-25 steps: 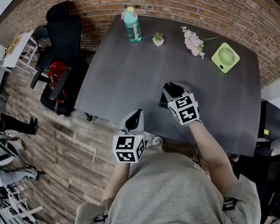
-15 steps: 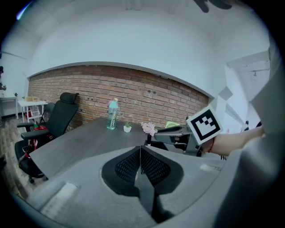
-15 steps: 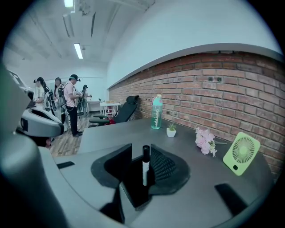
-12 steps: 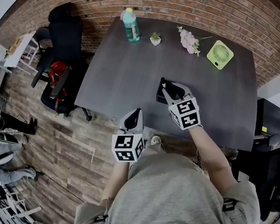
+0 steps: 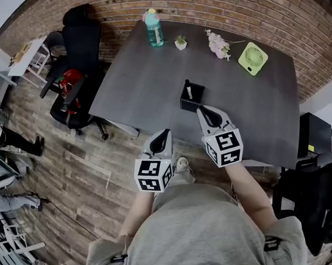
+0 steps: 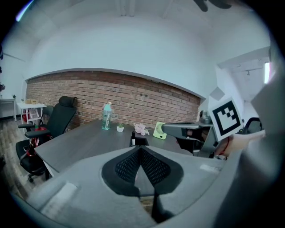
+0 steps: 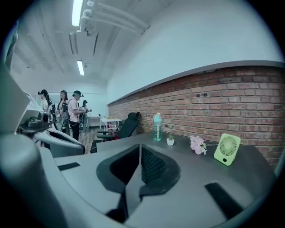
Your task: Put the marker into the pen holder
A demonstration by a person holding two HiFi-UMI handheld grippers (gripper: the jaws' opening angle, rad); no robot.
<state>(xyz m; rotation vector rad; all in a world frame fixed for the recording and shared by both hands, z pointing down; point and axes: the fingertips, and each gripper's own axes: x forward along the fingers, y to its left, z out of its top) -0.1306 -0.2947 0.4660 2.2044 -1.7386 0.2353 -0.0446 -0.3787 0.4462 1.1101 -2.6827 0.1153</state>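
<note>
Marker is standing inside pen holder, frame centre — so right claw has just been closing, empty; left claw is resting shut, empty.

A grey short-sleeved shirt covers the person. The left tool and right tool are pale grey with black mesh pads, each carrying a white cube of black square markers. The right tool's jaws have just been closing on nothing.
</note>
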